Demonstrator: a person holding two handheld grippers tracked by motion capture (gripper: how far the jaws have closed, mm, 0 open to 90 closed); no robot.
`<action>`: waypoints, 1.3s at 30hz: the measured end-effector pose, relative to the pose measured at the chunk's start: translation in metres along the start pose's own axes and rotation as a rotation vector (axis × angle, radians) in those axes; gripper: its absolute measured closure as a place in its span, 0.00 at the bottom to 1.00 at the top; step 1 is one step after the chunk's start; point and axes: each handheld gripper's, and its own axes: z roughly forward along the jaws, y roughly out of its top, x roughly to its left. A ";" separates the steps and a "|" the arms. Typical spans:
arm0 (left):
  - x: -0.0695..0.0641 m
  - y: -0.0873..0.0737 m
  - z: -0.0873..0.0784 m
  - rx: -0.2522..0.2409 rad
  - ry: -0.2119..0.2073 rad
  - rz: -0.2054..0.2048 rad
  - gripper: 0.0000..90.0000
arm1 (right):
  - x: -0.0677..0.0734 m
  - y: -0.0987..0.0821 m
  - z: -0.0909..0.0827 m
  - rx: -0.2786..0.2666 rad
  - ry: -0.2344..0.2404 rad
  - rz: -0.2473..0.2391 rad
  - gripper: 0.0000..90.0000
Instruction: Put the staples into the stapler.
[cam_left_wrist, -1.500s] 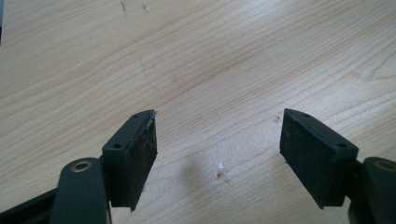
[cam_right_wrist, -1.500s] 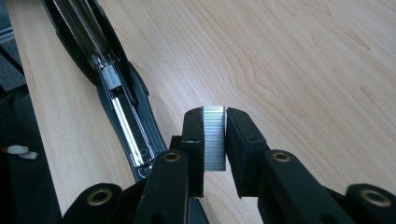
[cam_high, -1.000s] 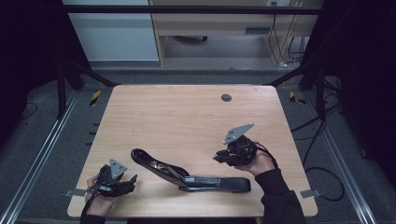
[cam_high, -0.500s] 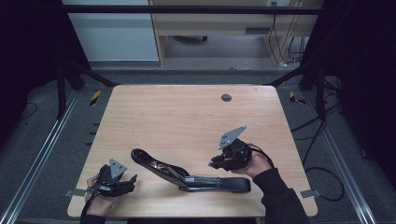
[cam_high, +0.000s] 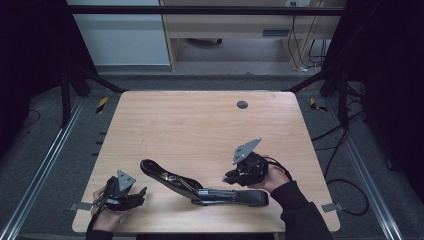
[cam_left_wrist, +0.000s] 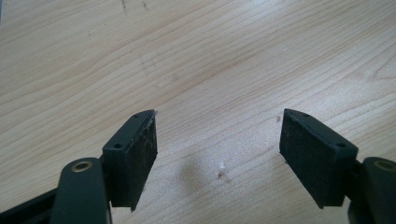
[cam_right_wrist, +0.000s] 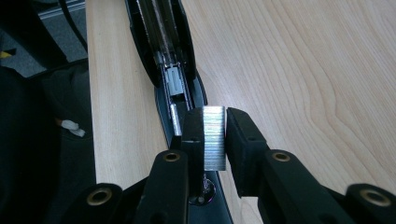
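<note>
Stapler (cam_high: 200, 186) lies opened flat near the table's (cam_high: 200, 125) near edge, its top arm swung out to the left and its base running right. In the right gripper view the magazine channel (cam_right_wrist: 170, 70) is exposed, with a grey pusher block visible partway along it.

Right gripper (cam_high: 235, 178) is clamped on a strip of staples (cam_right_wrist: 215, 137); both pads press its flat sides, and the strip stands just above the stapler's base end. Judged from this: opening the stapler is done, picking up the staples is done, and loading is not yet done. What seems left is to line the strip up with the channel, seat it, let go and swing the stapler shut.

Left gripper (cam_high: 134, 196) sits low at the near left corner, apart from the stapler's left tip. Its jaws stand wide apart with nothing but bare wood between them in its own view.

Hard to make out:
- whether the strip already touches the stapler; the jaws cover the contact point
- whether any staples are already in the channel
- the stapler's near end, cut off by the right gripper's own jaws
- in the high view, the staples are too small to see.
</note>
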 end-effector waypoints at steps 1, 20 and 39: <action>0.000 0.000 0.000 0.000 0.000 0.001 0.30 | 0.000 0.000 0.001 -0.002 0.007 -0.005 0.86; 0.000 0.000 0.000 0.002 -0.002 0.000 0.30 | 0.006 0.004 0.014 0.027 0.037 -0.075 0.86; 0.000 0.000 0.000 0.002 -0.002 0.000 0.30 | 0.008 0.001 0.025 0.061 0.059 -0.112 0.86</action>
